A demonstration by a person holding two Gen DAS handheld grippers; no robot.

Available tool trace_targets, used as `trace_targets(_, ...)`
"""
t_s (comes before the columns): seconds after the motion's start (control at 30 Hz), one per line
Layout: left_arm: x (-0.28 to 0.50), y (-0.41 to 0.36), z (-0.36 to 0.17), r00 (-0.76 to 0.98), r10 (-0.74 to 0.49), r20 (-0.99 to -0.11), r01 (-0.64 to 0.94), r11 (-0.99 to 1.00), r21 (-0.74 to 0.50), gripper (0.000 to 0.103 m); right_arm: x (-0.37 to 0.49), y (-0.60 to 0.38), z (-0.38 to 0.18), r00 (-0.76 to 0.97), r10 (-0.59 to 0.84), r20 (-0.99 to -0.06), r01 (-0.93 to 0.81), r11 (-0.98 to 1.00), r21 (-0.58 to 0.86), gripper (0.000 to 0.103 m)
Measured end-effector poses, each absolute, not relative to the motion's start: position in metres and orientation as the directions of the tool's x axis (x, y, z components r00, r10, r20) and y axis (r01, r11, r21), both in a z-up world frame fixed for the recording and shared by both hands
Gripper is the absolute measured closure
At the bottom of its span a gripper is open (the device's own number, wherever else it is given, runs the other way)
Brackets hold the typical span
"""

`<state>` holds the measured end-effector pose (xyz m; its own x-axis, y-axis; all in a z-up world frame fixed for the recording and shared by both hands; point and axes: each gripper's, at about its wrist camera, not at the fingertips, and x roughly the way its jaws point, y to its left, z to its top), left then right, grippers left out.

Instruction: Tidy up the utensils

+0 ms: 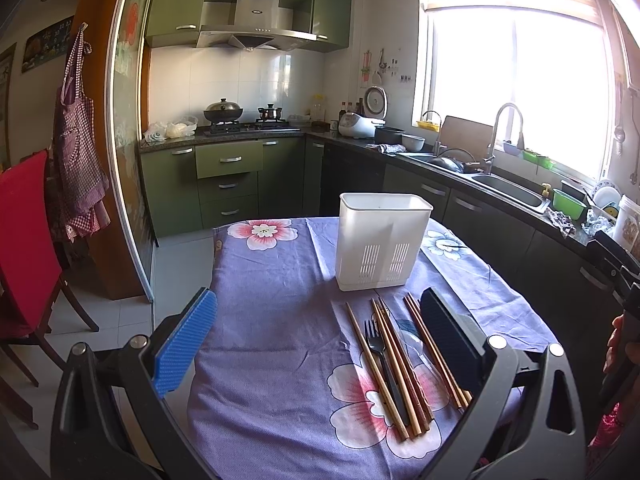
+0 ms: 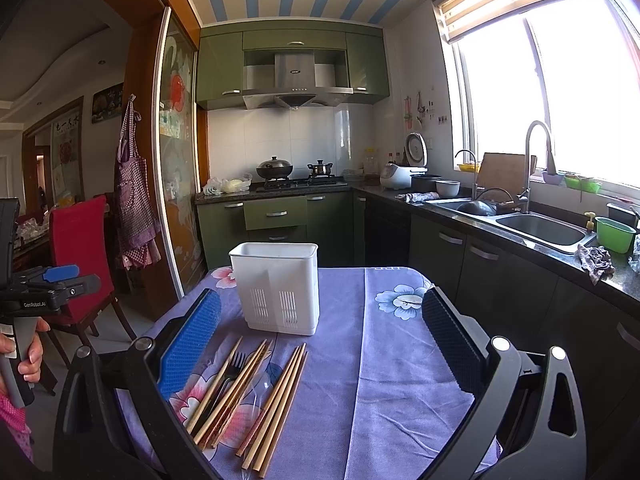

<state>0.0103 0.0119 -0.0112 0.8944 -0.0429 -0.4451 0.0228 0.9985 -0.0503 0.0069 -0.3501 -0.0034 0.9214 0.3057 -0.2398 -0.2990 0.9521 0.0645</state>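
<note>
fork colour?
Black. The fork lies among the wooden chopsticks; clearest in the left wrist view.

Floral purple tablecloth, red chair, checked apron, sink, wok

Both fisheye views look forward from above the near edge of a table draped in a purple floral cloth, facing the green-cabinet kitchen beyond. The left wrist view sits close over the wooden chopsticks, which fill its lower centre; the white slotted plastic utensil holder stands at mid-frame. The right wrist view sits further right, so the chopsticks fall lower left and the holder left of centre. Both share the table, the stove wall and the sink counter under the bright window at right.
</note>
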Motion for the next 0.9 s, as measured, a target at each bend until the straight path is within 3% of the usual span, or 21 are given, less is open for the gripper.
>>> trace_targets(0.9,0.0106,0.0114,-0.0156,0.889,-0.047,-0.455,0.029,0.998,-0.047,0.006,0.0107,-0.3510,-0.0078,0.919,0.307,-0.248,-0.300,0.952,0.067,0.004)
